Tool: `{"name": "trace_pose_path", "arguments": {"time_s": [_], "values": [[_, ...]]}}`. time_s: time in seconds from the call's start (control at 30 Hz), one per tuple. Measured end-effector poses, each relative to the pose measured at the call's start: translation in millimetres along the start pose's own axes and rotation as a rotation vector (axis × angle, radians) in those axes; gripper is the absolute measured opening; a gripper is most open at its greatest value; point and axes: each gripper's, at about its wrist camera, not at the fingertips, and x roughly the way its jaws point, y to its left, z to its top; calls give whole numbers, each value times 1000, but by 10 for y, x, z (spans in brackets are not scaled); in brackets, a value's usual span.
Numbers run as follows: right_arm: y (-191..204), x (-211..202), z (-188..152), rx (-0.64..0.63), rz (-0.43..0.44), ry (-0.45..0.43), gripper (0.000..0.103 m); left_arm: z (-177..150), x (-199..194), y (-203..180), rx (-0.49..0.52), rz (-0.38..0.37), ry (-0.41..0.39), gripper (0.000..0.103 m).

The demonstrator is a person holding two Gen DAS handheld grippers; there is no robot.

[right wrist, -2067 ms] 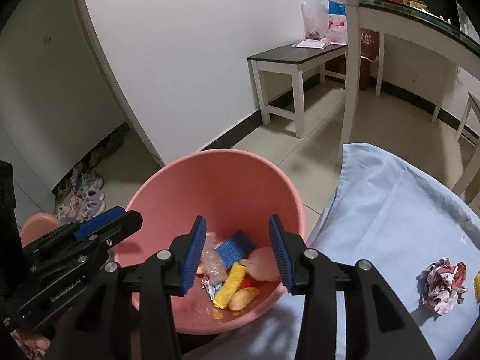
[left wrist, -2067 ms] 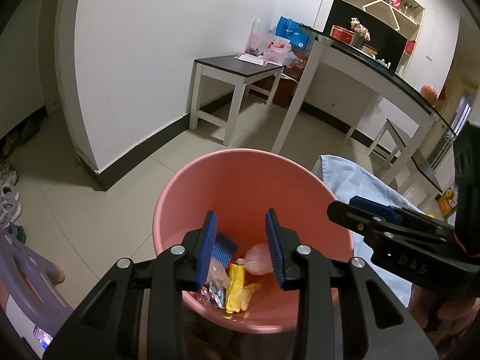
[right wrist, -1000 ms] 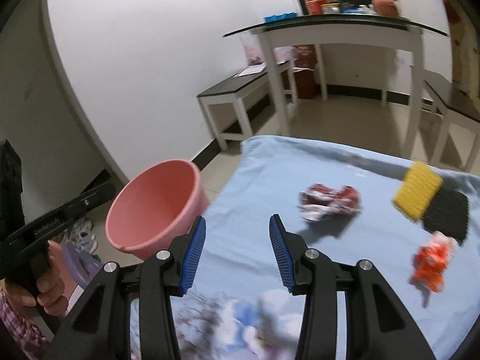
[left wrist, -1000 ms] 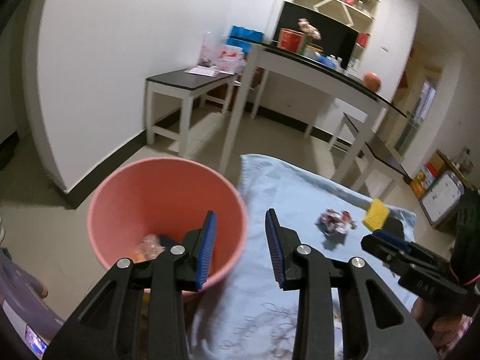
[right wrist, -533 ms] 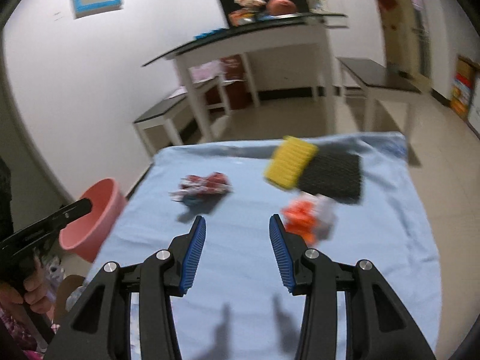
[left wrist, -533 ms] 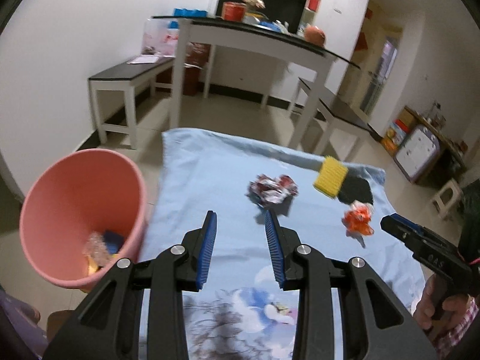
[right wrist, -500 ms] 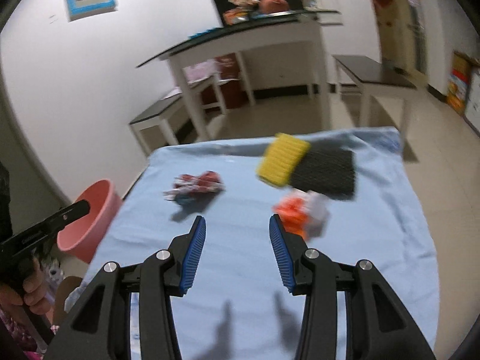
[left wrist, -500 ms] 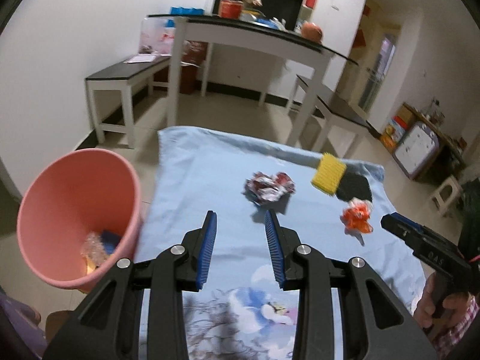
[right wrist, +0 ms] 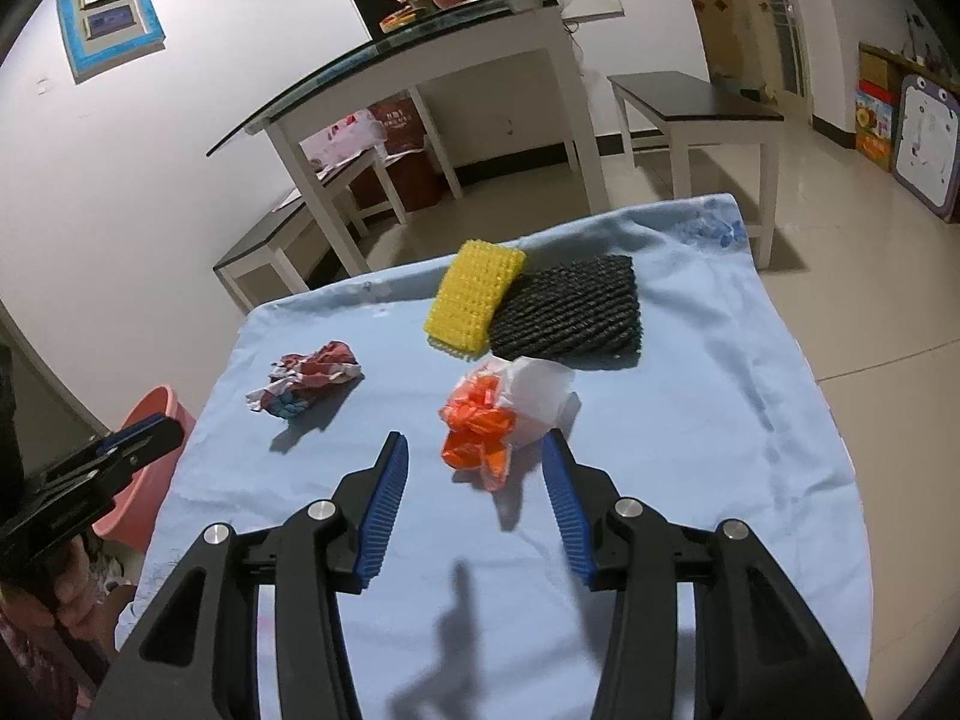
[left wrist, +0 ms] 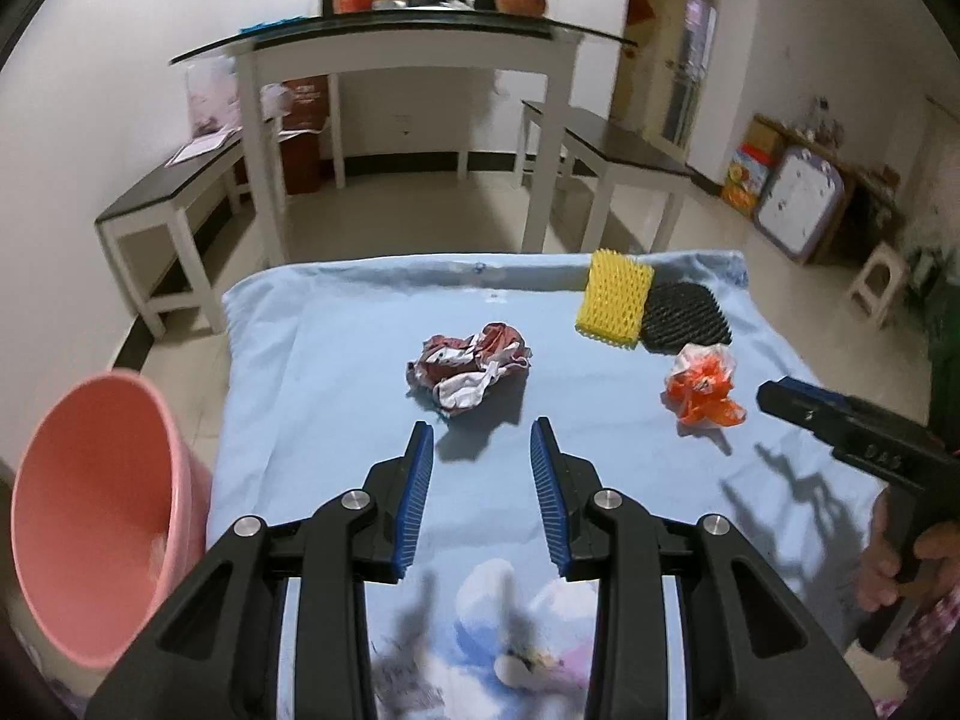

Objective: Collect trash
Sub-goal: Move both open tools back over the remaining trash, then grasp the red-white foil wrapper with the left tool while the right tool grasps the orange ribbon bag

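The left gripper [left wrist: 482,441] is seen partly open above a blue cloth [left wrist: 336,360], with nothing between its blue pads [left wrist: 415,495]. A crumpled red-and-white wrapper [left wrist: 471,368] lies on the cloth just beyond the fingertips, roughly in line with the gap and slightly toward the left finger. It is not touched by either pad. A pink bin [left wrist: 90,516] stands off the cloth's edge, well to the left of the left finger.

The right gripper [right wrist: 474,450] is held partly open, and its jaws are opening. An orange-and-white wrapper [right wrist: 489,426] lies on the cloth ahead of the fingertips; its near end is seen in the gap between the tips, closer to the right finger, and no pad is pressed on it. Whether it is brushed by the right pad cannot be told.

Beyond that wrapper, a yellow net [right wrist: 474,297] and a black net [right wrist: 570,312] lie side by side, the yellow one overlapping the black one's left edge. The red-and-white wrapper [right wrist: 309,381] is seen beyond and to the left of the left finger. The bin [right wrist: 147,468] is partly hidden past the cloth's left edge, behind the left gripper [right wrist: 138,441].
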Motion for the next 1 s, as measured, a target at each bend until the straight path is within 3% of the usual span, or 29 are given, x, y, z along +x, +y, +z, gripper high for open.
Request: {"name": "trace_pose_path", "arguments": {"time_s": [0.43,0.7,0.73,0.8,0.87,1.0], "values": [[-115,118,23,35,-31,21,48,221,580,-276,270,59,40,34],[-135,136,31,44,-36,24,51,159,834,-407,346,86,41,33],[-143,142,31,46,-37,25,52,145,866,-405,350,94,42,32],[-143,162,32,47,-40,28,53,134,903,-391,347,103,49,14],[-146,181,29,48,-38,32,53,120,915,-348,327,112,52,5],[-125,219,48,43,-35,30,54,167,817,-217,222,69,41,3]]}}
